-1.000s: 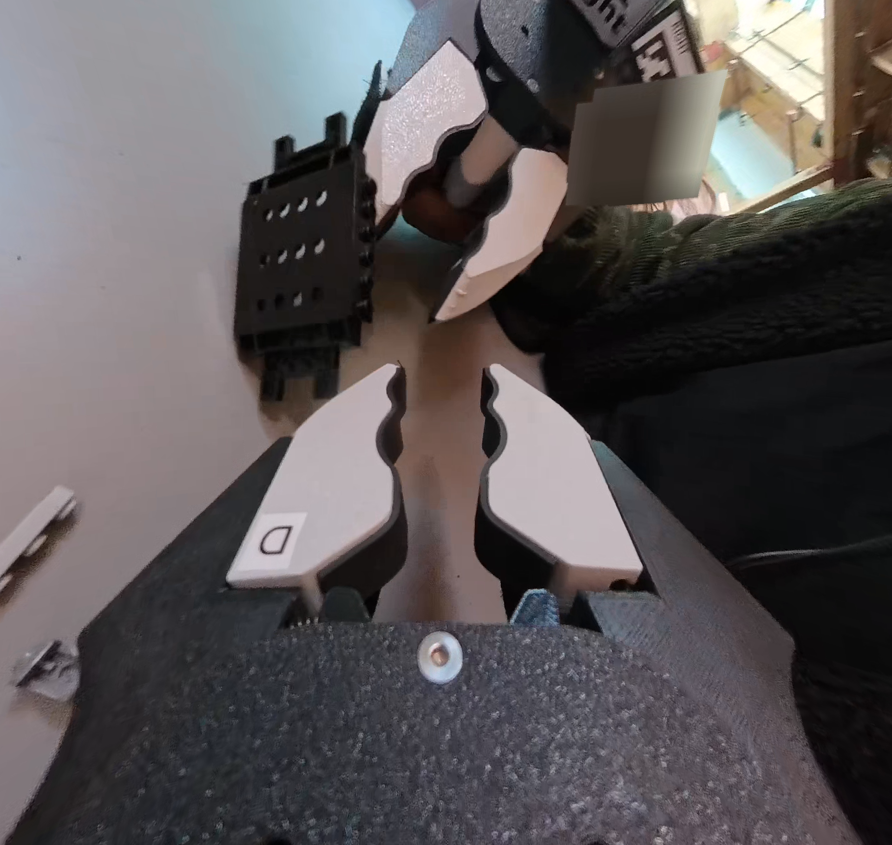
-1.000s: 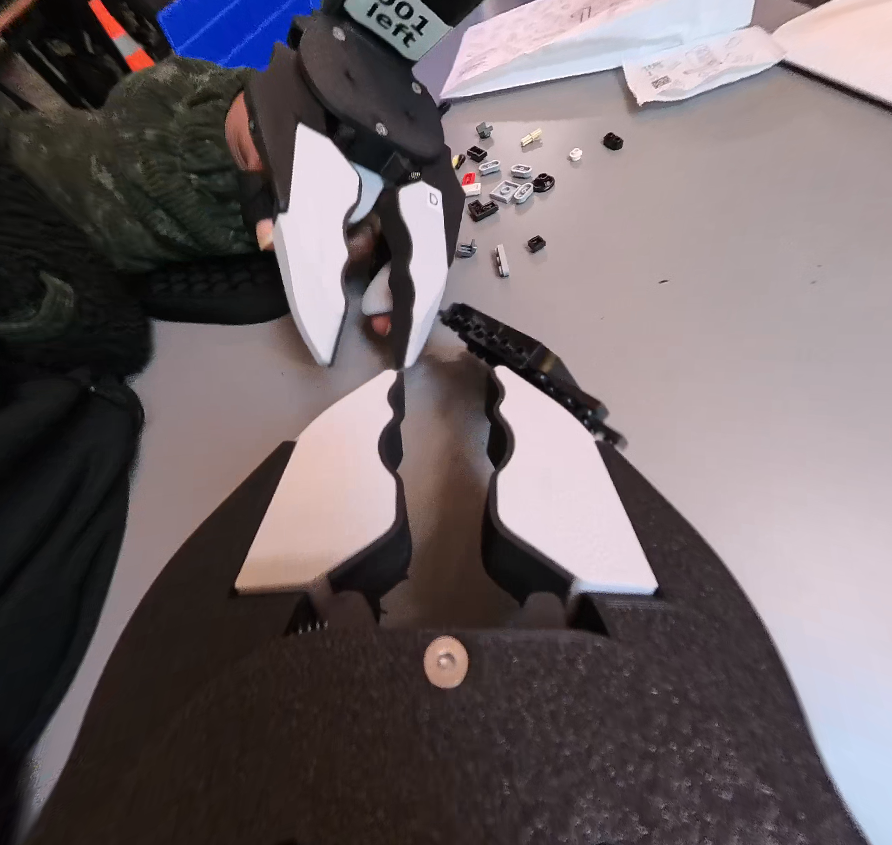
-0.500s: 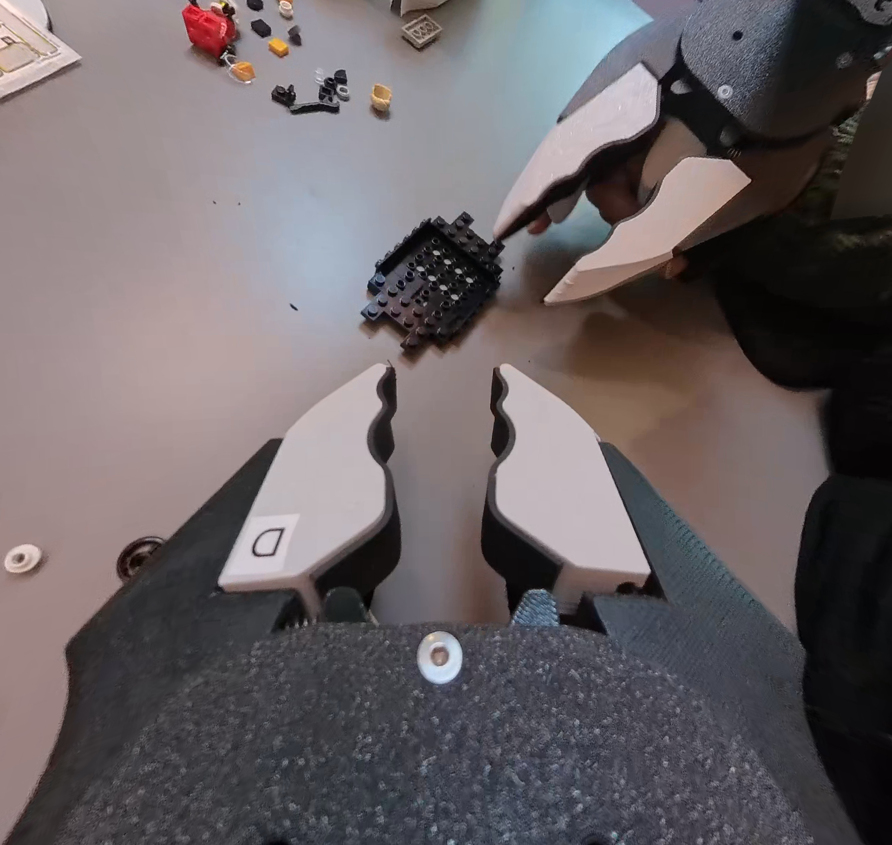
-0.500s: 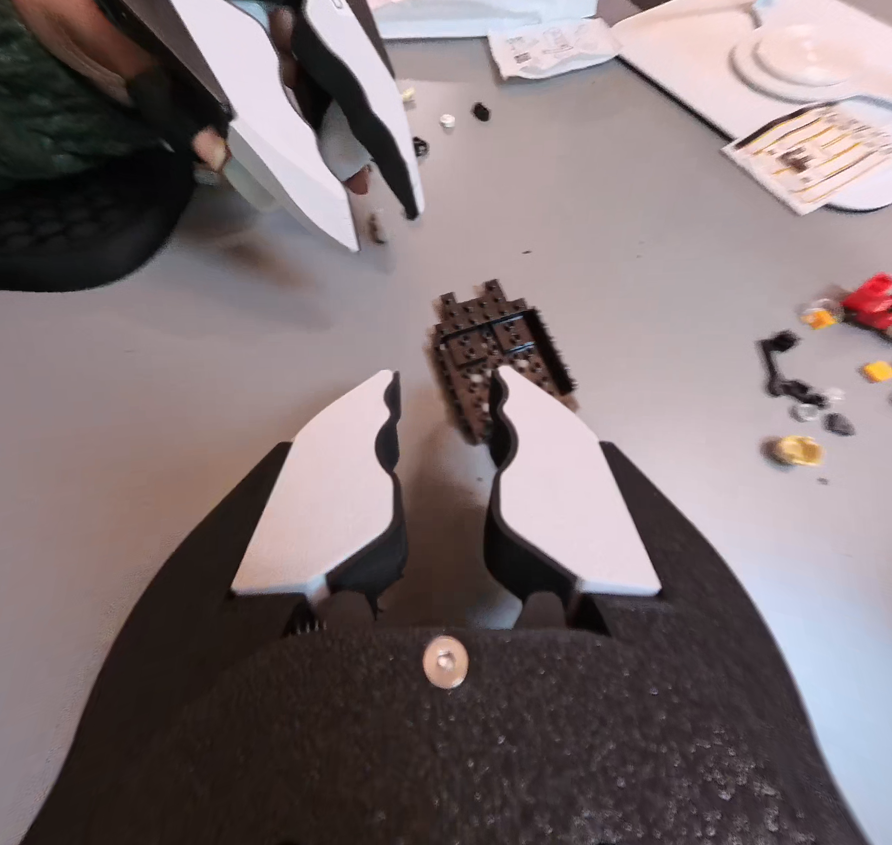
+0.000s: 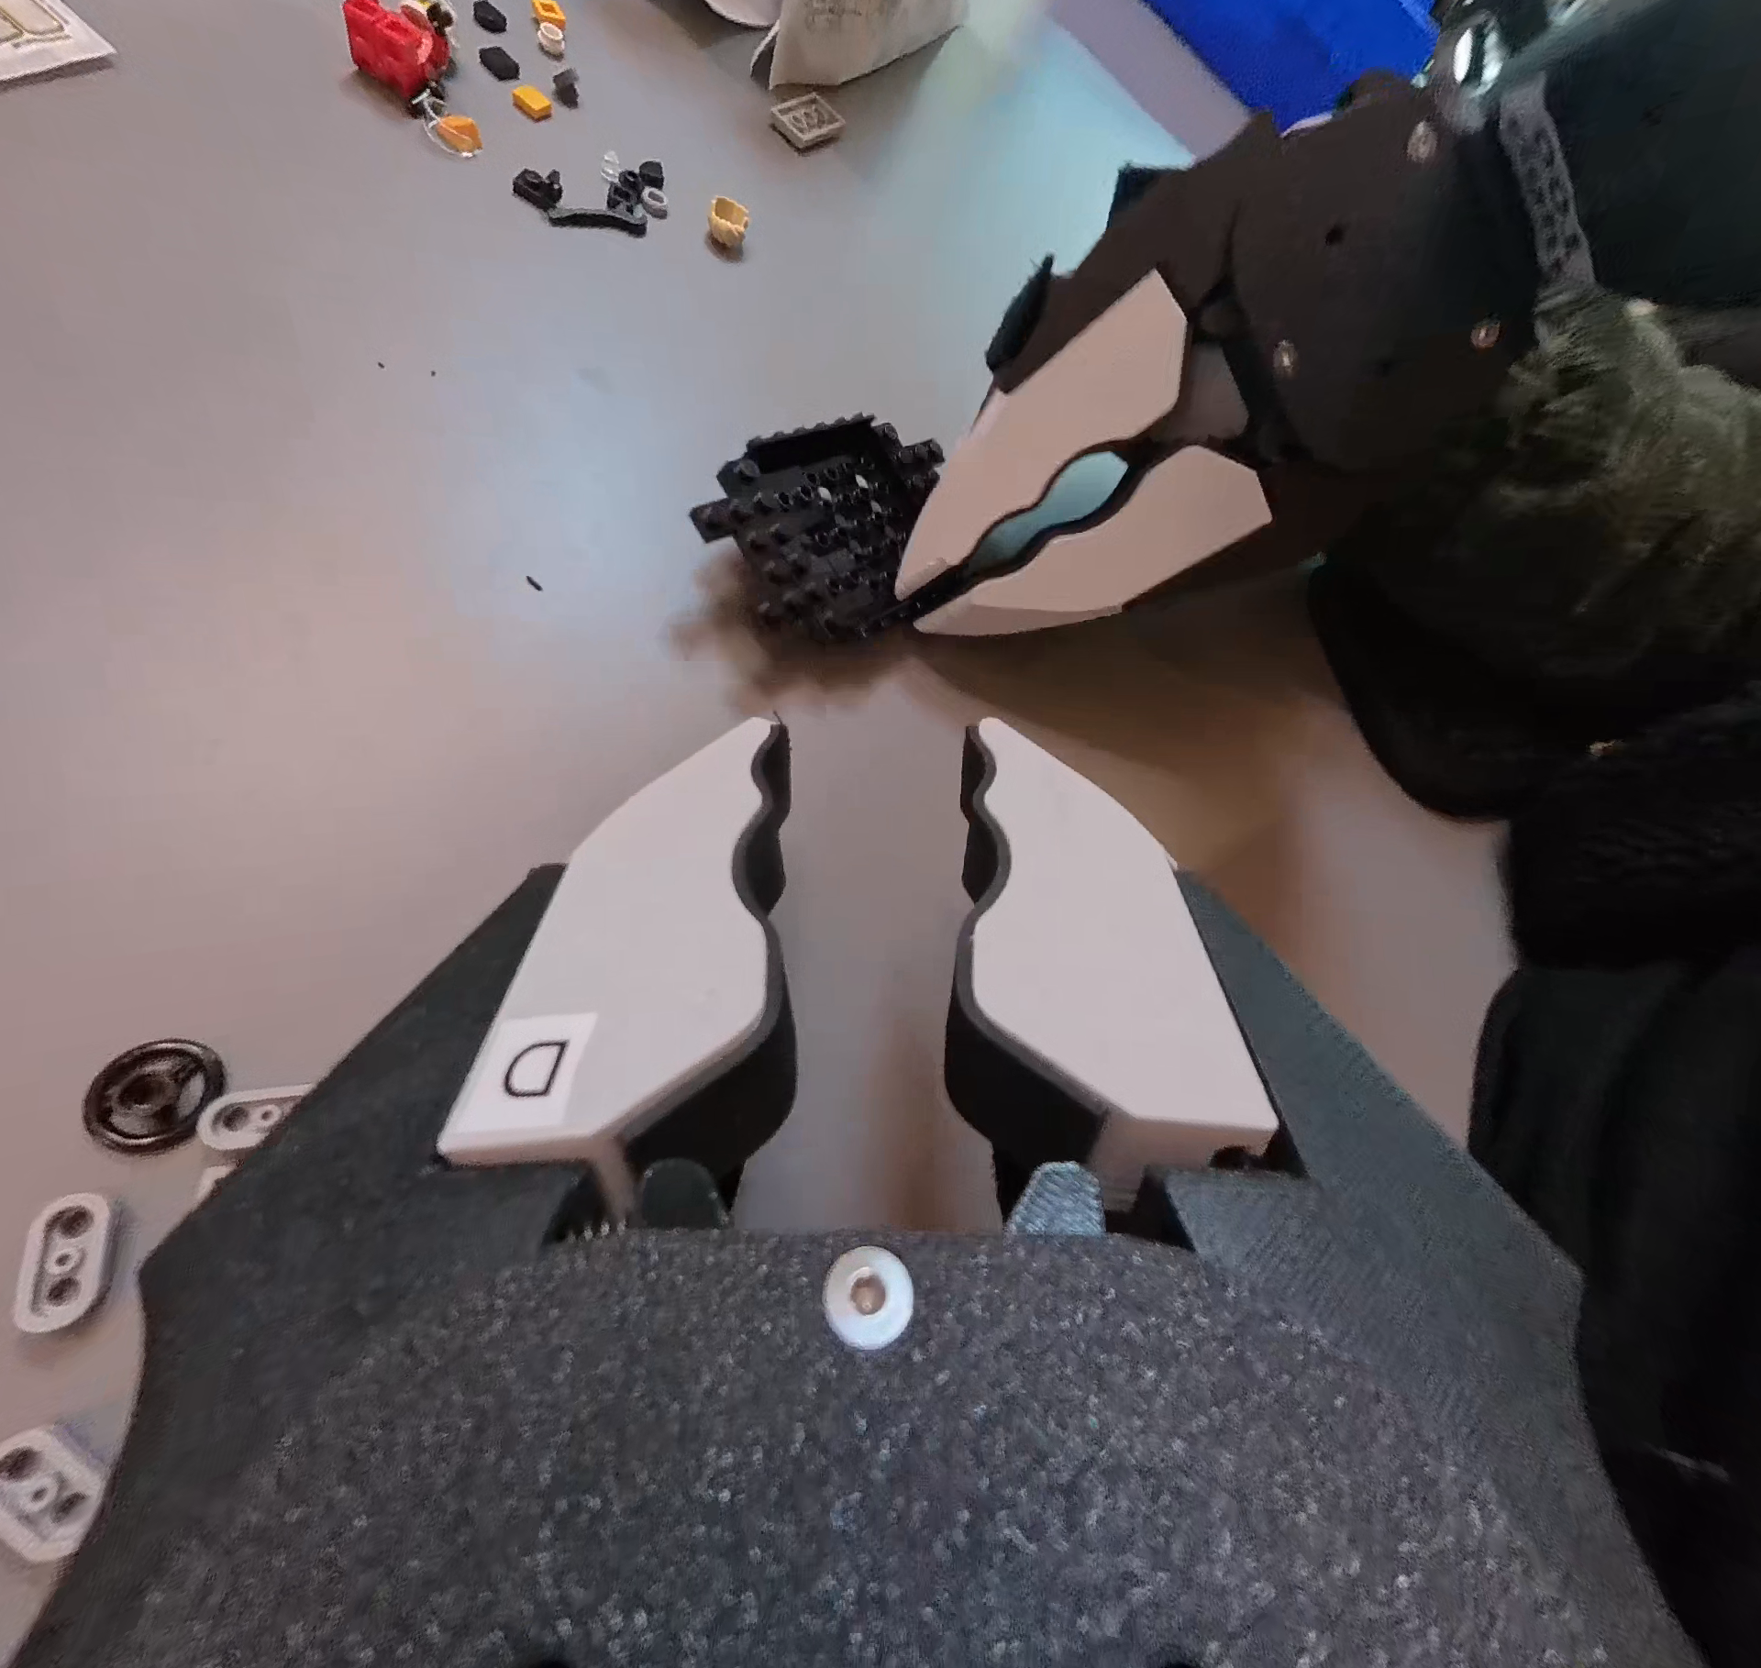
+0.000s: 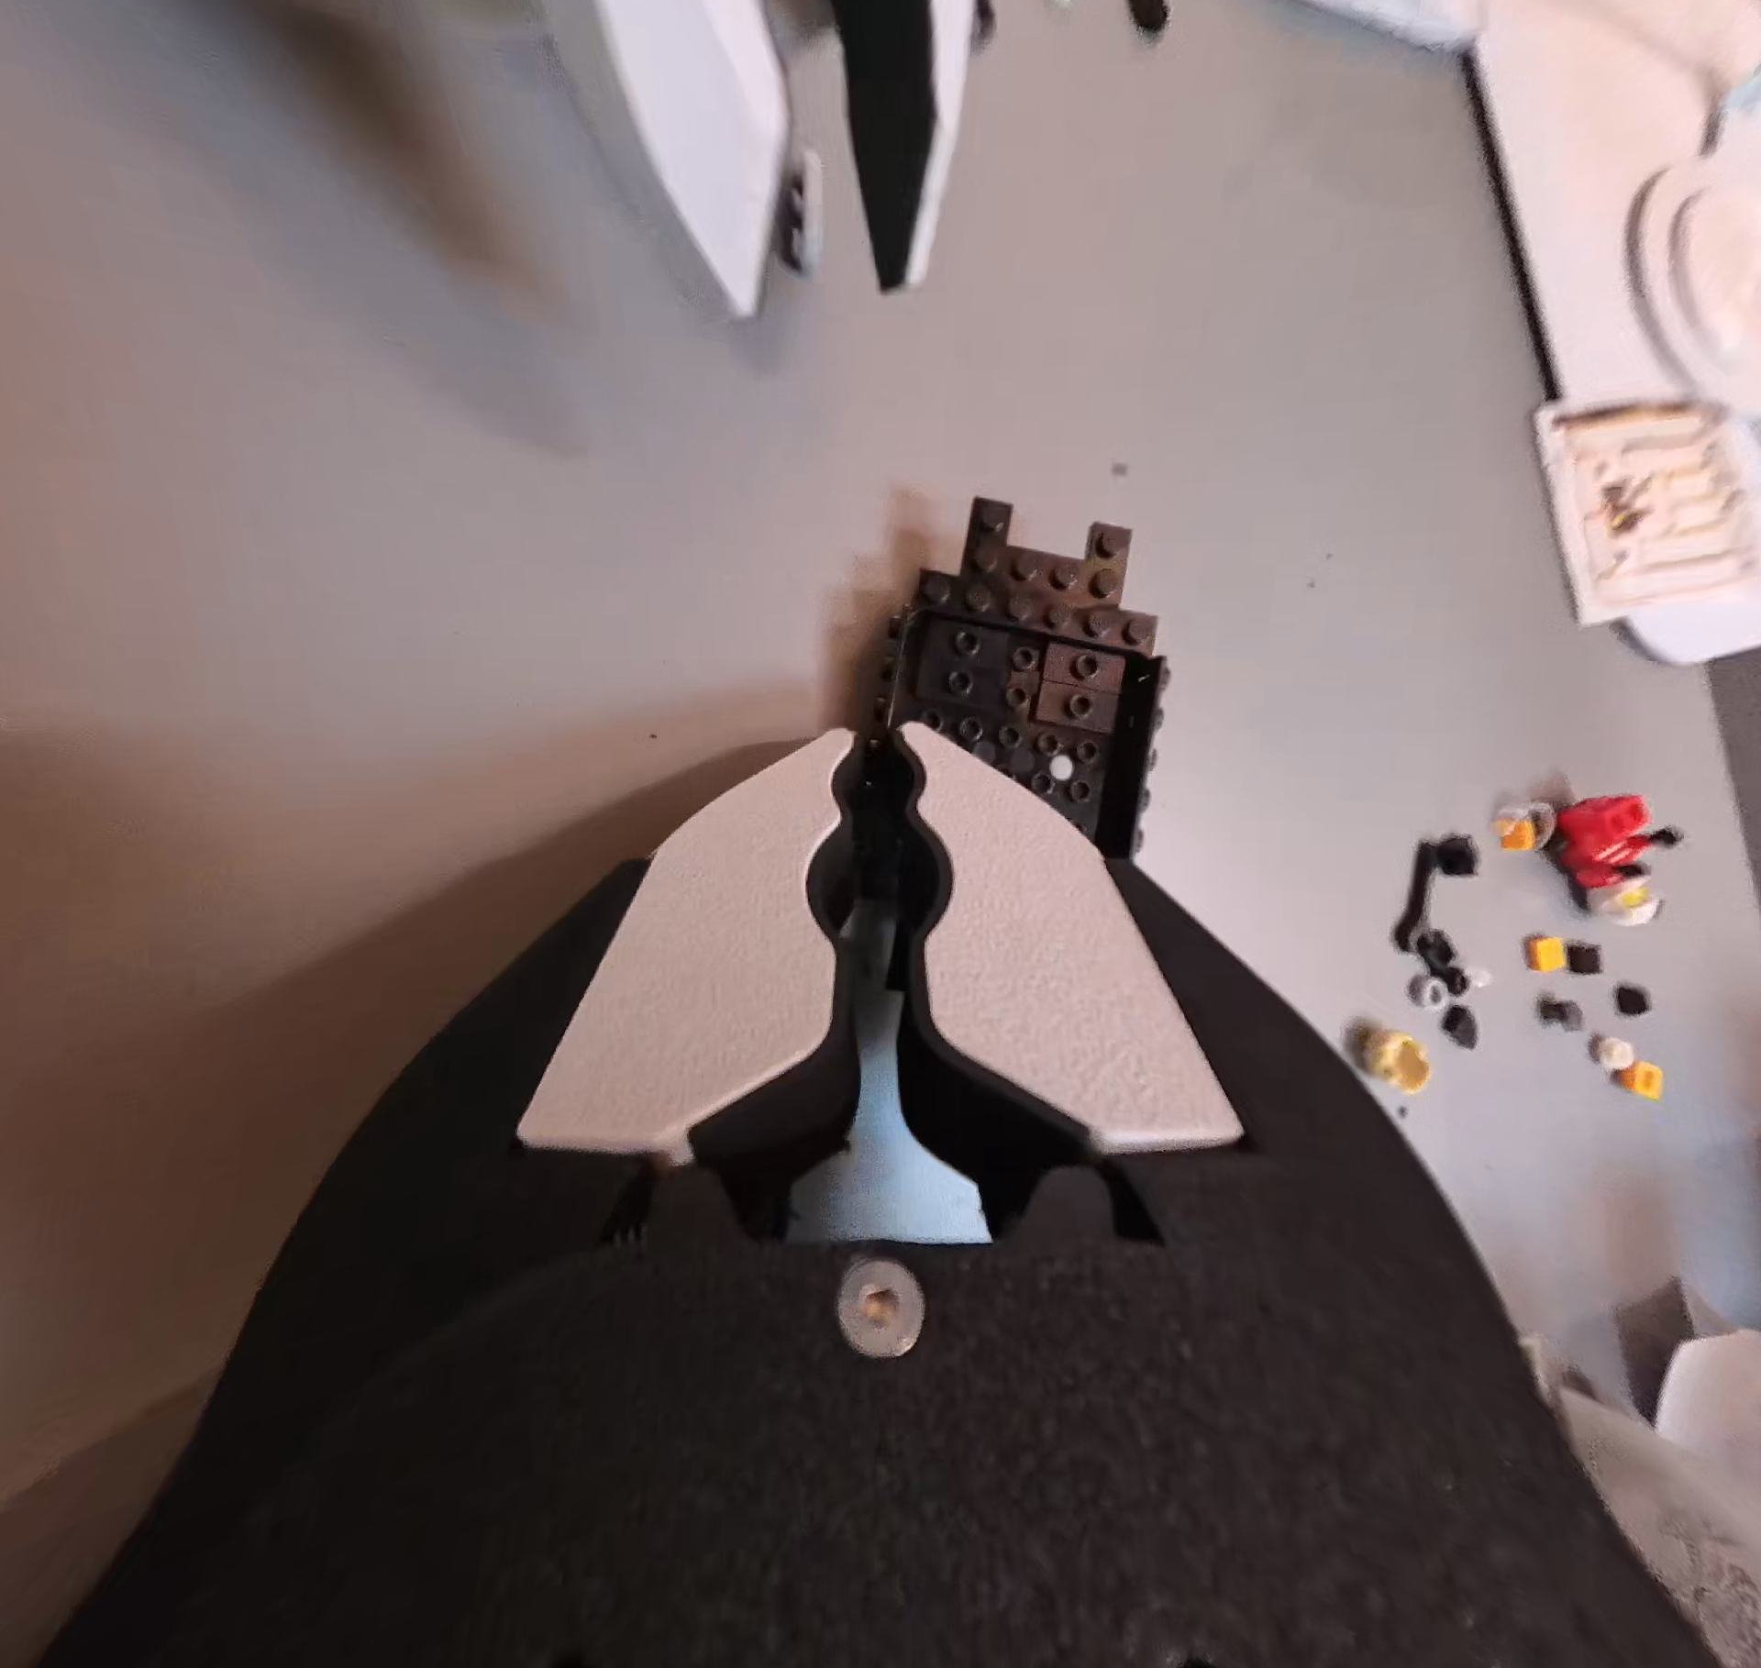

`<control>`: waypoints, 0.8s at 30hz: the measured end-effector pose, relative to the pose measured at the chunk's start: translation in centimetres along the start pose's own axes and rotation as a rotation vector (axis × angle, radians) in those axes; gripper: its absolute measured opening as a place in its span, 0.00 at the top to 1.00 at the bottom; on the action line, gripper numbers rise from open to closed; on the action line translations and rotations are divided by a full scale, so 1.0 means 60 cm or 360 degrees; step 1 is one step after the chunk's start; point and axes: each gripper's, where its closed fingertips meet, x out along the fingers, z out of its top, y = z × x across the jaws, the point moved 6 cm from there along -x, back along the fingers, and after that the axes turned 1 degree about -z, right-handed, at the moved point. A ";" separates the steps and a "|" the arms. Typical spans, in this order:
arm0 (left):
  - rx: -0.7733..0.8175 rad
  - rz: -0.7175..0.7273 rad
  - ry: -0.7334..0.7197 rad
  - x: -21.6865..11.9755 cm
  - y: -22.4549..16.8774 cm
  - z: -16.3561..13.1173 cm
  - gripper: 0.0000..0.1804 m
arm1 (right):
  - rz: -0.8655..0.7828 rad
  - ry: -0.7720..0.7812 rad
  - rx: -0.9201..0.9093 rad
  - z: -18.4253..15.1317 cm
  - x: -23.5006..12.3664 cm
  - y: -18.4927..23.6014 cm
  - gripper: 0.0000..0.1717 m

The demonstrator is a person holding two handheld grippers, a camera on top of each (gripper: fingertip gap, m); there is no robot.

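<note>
Right gripper (image 6: pixel 881 746) pinching the side wall of a black brick base (image 6: pixel 1034 670) on the grey table (image 6: pixel 381 574)

The right fingers appear pressed on the base's thin wall, though contact is partly hidden; the base seems tilted. The left gripper (image 5: pixel 875 731), near the base, has its fingers spread with nothing between them. Small loose pieces (image 5: pixel 534 98) lie well apart

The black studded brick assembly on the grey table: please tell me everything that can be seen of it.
The black brick assembly looks like plastic: a studded plate with low walls around a recessed floor and a notched, stepped far end. Some holes show the table through it. It sits on the grey table, one side seeming a little raised. The right gripper is closed on its thin side wall, fingertips on either side. The left gripper, open, is apart from it.
</note>
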 end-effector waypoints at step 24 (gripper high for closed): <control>-0.0441 -0.0613 -0.0277 -0.020 -0.026 0.019 0.95 | -0.0343 -0.0531 -0.0568 0.085 -0.055 0.070 0.92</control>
